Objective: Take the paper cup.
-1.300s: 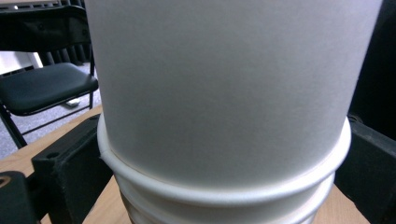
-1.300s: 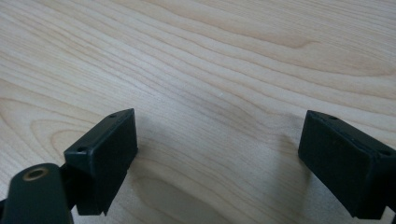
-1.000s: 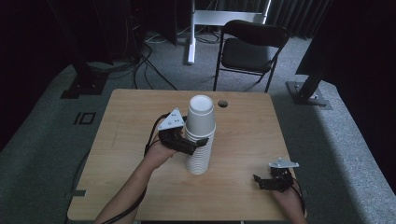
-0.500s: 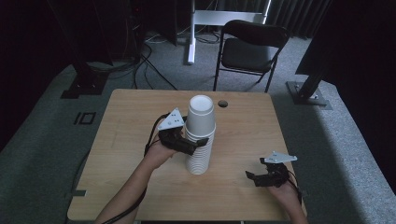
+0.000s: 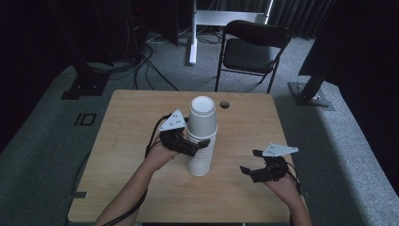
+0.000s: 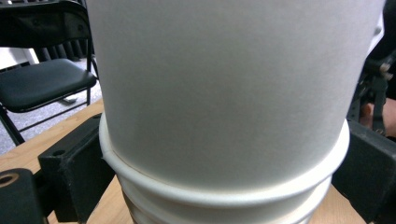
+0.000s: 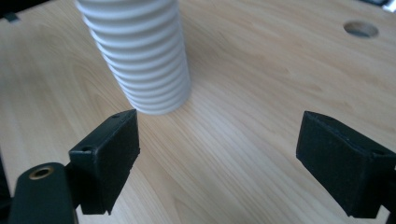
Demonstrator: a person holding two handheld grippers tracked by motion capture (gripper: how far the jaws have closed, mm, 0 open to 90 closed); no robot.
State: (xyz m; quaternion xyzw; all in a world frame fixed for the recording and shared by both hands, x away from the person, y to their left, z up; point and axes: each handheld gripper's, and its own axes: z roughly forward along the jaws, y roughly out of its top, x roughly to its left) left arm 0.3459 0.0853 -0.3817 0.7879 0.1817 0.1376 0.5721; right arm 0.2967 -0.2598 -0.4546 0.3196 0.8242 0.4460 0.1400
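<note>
A tall stack of upside-down white paper cups stands at the middle of the wooden table. My left gripper reaches in from the left and is shut on the top cup near its rim. In the left gripper view the top cup sits between both jaws, which touch its rim on either side. My right gripper hovers open and empty to the right of the stack, low over the table. From the right gripper, the ribbed lower part of the stack lies ahead and to the left.
A round hole pierces the table behind the stack, and the same hole appears in the right gripper view. A black folding chair stands beyond the far edge. Dark stands and cables lie on the grey floor around.
My right gripper has moved left, toward the cup stack. The left gripper and the stack have stayed where they were.
</note>
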